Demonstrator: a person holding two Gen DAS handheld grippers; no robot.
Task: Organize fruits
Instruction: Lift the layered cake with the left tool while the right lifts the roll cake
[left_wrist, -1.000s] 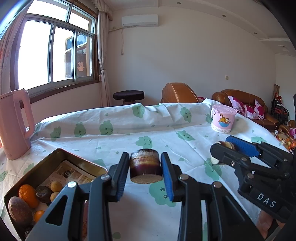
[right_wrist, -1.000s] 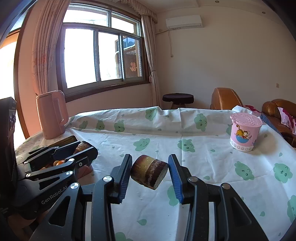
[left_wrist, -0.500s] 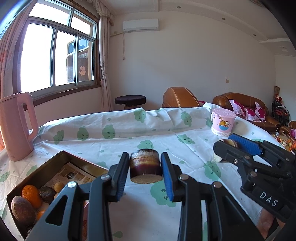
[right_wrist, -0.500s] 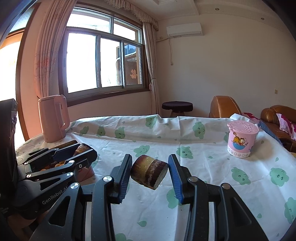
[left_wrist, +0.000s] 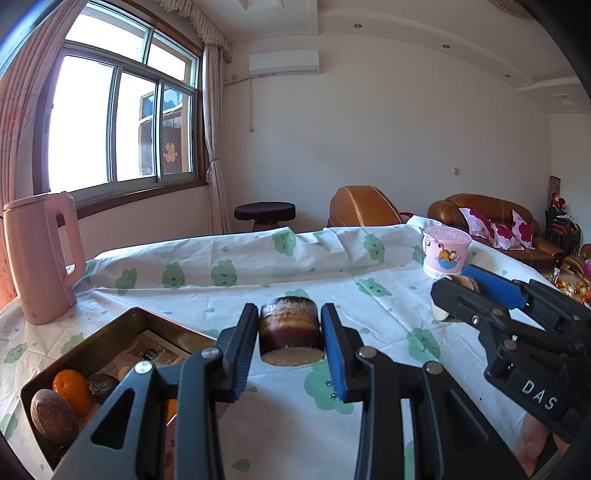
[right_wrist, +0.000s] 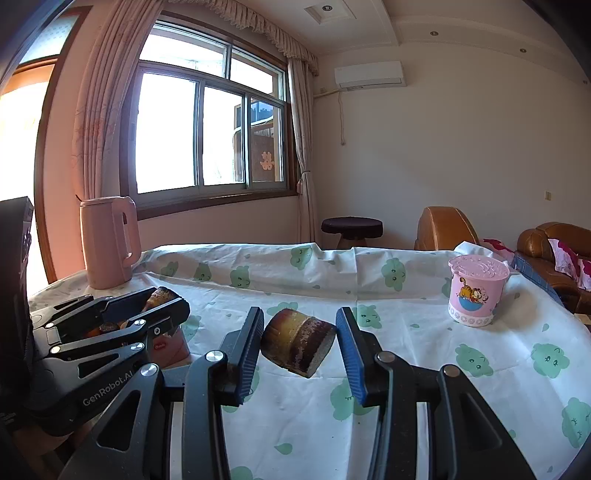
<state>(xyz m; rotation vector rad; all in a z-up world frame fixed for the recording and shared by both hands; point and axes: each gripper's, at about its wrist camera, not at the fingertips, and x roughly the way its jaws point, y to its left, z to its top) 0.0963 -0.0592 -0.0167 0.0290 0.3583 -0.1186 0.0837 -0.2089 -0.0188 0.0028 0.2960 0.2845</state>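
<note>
Left wrist view: left gripper (left_wrist: 290, 334) clamps a short cane chunk (left_wrist: 289, 329), dark banded rind, pale fibrous cut end, held over the table (left_wrist: 258, 280). Right gripper (right_wrist: 300, 341) pinches a second chunk (right_wrist: 297, 341), tilted. Metal tray (left_wrist: 110, 334) at left, holding an orange (left_wrist: 72, 386) and other round fruit, is likely the drop spot.

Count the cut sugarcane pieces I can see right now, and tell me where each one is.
2. One sugarcane piece is clamped in the left gripper above the tablecloth; the other sugarcane piece sits tilted in the right gripper. The tin tray may hide more.
</note>
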